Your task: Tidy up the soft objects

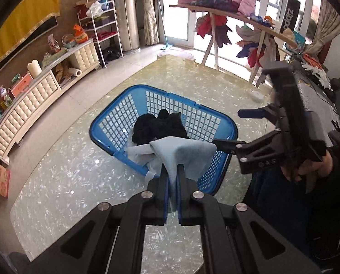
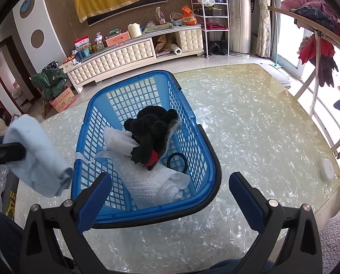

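A blue plastic basket (image 1: 115, 114) (image 2: 94, 114) stands on the marbled table. In it lie a black plush toy (image 1: 157, 125) (image 2: 150, 129), white cloths (image 2: 147, 185) and a black hair band (image 2: 176, 162). My left gripper (image 1: 172, 169) is shut on a light blue cloth (image 1: 183, 155) (image 2: 37, 155), held in the air near the basket's near rim. In the right wrist view that cloth hangs at the left, beside the basket. My right gripper (image 2: 170, 178) (image 1: 227, 130) stands open over the basket's near end, with nothing between its fingers.
A round white disc (image 2: 327, 169) lies near the table's right edge. A wooden rack (image 1: 227, 13) loaded with coloured clothes stands beyond the table by the window. A long cream cabinet (image 2: 133, 52) with clutter runs along the wall. A hand (image 1: 311, 169) holds the right gripper.
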